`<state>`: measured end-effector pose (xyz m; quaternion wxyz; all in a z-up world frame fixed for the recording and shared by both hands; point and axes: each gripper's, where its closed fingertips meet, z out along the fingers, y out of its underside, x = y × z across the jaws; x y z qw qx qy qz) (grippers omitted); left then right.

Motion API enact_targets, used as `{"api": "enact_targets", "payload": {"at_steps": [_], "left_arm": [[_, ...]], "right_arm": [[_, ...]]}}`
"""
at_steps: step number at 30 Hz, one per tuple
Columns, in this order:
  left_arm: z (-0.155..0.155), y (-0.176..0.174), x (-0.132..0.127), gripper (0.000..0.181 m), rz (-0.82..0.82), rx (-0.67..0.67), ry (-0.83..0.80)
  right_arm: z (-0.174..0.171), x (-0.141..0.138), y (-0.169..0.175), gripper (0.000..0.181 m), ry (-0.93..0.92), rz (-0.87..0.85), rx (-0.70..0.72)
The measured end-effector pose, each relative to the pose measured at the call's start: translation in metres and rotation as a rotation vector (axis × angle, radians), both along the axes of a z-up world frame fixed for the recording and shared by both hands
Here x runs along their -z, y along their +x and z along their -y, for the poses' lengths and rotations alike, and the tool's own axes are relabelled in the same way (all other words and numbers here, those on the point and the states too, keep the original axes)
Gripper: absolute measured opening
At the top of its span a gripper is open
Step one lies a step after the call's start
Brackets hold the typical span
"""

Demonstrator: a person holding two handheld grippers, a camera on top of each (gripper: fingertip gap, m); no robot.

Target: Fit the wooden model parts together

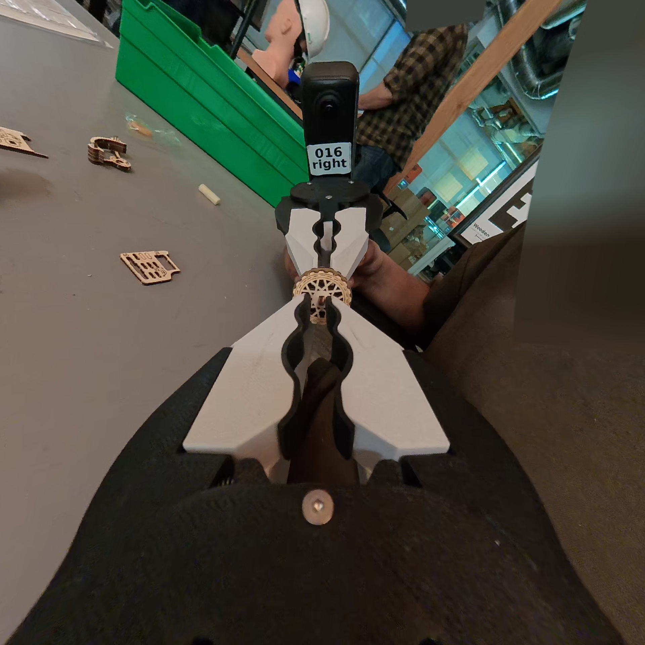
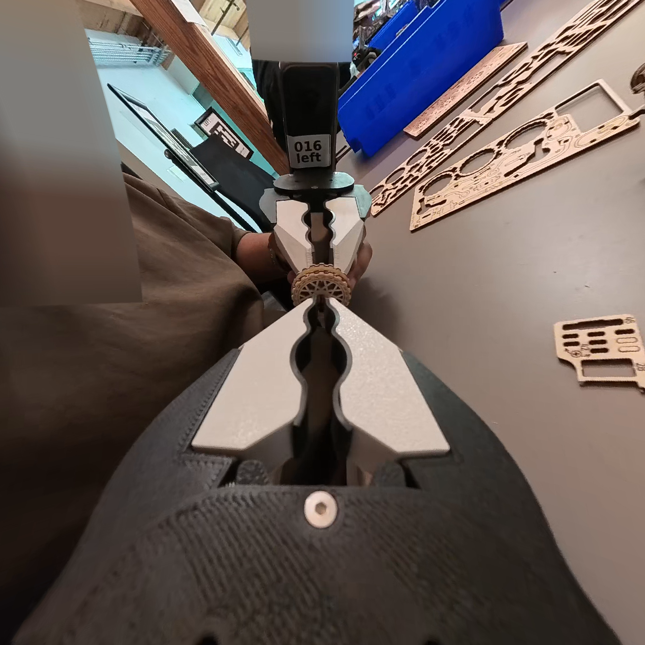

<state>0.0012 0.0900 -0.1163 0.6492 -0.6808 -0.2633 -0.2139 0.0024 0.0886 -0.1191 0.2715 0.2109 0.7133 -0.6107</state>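
In the left wrist view, a small cut-out wooden sheet (image 1: 150, 267) lies at middle left on the grey worktop (image 1: 104, 349), with a green bin (image 1: 209, 87) above it. At frame centre the left gripper (image 1: 319, 309) is clamped on a wooden wheel (image 1: 321, 288); the right gripper (image 1: 323, 268) pinches the same wheel from the opposite side. In the right wrist view, punched wooden sheets (image 2: 506, 157) fill the upper right.

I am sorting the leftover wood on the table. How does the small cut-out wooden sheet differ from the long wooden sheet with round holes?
The small sheet is short and nearly square, with slot-shaped and rectangular openings; the long sheet is a stretched strip with large round openings. The small sheet lies alone near the right gripper; the long sheet lies farther off, beside another strip. Both are pale, flat and lie on the grey table.
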Motion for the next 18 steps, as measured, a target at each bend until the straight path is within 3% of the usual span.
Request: {"api": "enact_targets", "payload": {"at_steps": [10,18], "left_arm": [[0.000,0.001,0.003,0.001,0.049,0.019,0.002],[0.007,-0.018,0.000,0.000,0.274,-0.049,0.124]], "right_arm": [[0.000,0.002,-0.002,0.000,0.017,-0.024,0.018],[-0.001,0.008,-0.016,0.013,0.097,-0.185,0.119]]}}
